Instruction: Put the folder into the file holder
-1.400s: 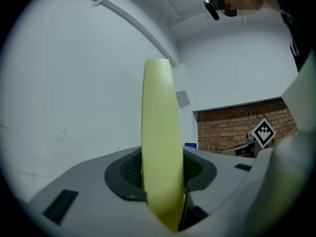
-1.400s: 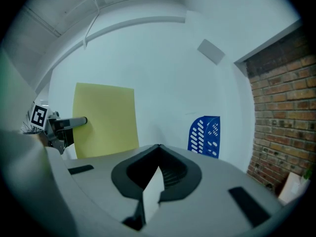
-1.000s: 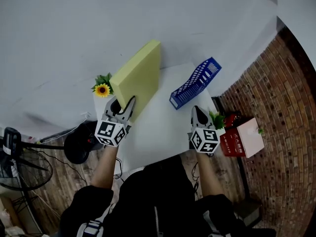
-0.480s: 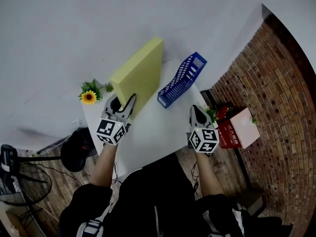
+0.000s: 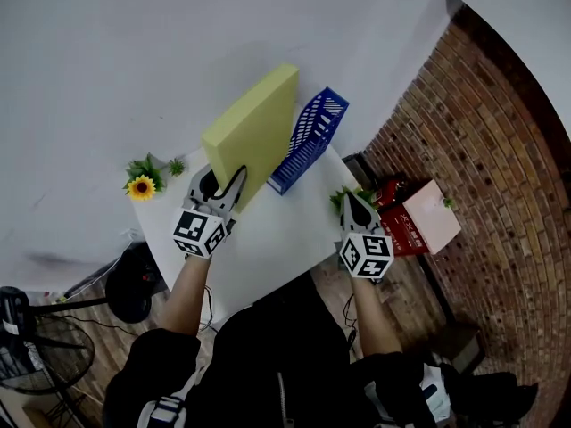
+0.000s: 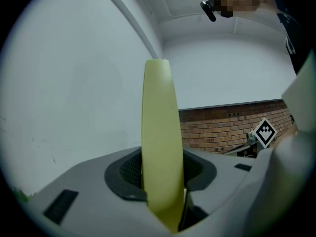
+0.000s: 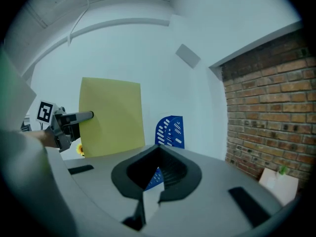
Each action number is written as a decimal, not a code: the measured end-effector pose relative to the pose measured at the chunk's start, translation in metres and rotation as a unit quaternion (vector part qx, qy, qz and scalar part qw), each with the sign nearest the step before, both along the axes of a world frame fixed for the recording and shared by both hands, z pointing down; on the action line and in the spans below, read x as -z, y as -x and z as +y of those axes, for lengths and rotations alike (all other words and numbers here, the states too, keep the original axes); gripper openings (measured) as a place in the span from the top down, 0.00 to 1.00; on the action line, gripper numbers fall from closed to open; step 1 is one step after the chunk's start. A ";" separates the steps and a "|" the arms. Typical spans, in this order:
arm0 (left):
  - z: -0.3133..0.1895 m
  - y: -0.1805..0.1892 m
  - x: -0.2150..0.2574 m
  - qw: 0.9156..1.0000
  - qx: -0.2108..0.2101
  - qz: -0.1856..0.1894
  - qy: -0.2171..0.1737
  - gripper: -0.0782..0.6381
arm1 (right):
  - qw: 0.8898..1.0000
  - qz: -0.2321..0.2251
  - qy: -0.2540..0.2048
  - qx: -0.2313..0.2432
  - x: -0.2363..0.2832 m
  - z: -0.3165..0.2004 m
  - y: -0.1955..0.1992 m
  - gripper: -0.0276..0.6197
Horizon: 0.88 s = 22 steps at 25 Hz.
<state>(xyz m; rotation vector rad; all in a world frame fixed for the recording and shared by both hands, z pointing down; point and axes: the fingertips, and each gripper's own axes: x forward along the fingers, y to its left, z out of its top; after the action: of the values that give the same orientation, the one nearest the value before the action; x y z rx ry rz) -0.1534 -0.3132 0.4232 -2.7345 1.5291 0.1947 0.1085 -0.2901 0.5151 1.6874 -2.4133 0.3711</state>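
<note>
In the head view my left gripper [image 5: 220, 188] is shut on the near lower corner of a thick yellow folder [image 5: 254, 130] and holds it upright on edge above the white table [image 5: 277, 239]. The blue mesh file holder [image 5: 308, 139] stands just right of the folder, at the table's far side against the wall. In the left gripper view the folder's edge [image 6: 160, 132] fills the gap between the pads. My right gripper [image 5: 353, 205] hovers at the table's right edge, jaws together and empty. Its own view shows the folder [image 7: 111, 115] and the holder [image 7: 170, 131] ahead.
A sunflower ornament [image 5: 141, 186] sits at the table's far left corner, and a small green plant [image 5: 343, 197] at its right edge. A red box [image 5: 397, 226] and a pink box [image 5: 426, 221] lie on the floor by the brick wall [image 5: 482, 150]. A black round base [image 5: 129, 279] is under the left side.
The folder has moved right, closer to the blue file holder, and now overlaps its left side in the head view. The right gripper has stayed near the table's right edge.
</note>
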 end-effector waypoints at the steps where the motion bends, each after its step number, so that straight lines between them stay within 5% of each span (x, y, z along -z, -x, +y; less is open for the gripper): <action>1: -0.002 -0.003 0.001 1.000 -0.004 -0.001 -0.001 0.64 | 1.000 0.000 0.000 -0.003 0.000 0.001 -0.003 0.95; 22: -0.061 -0.046 -0.002 0.999 -0.042 0.010 -0.021 0.64 | 0.999 0.009 0.029 -0.009 -0.019 -0.011 -0.017 0.95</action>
<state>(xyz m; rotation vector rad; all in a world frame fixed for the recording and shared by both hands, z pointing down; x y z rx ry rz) -0.1072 -0.3743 0.4250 -2.7754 1.3984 0.2529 0.1258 -0.3011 0.5340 1.6821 -2.3521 0.4228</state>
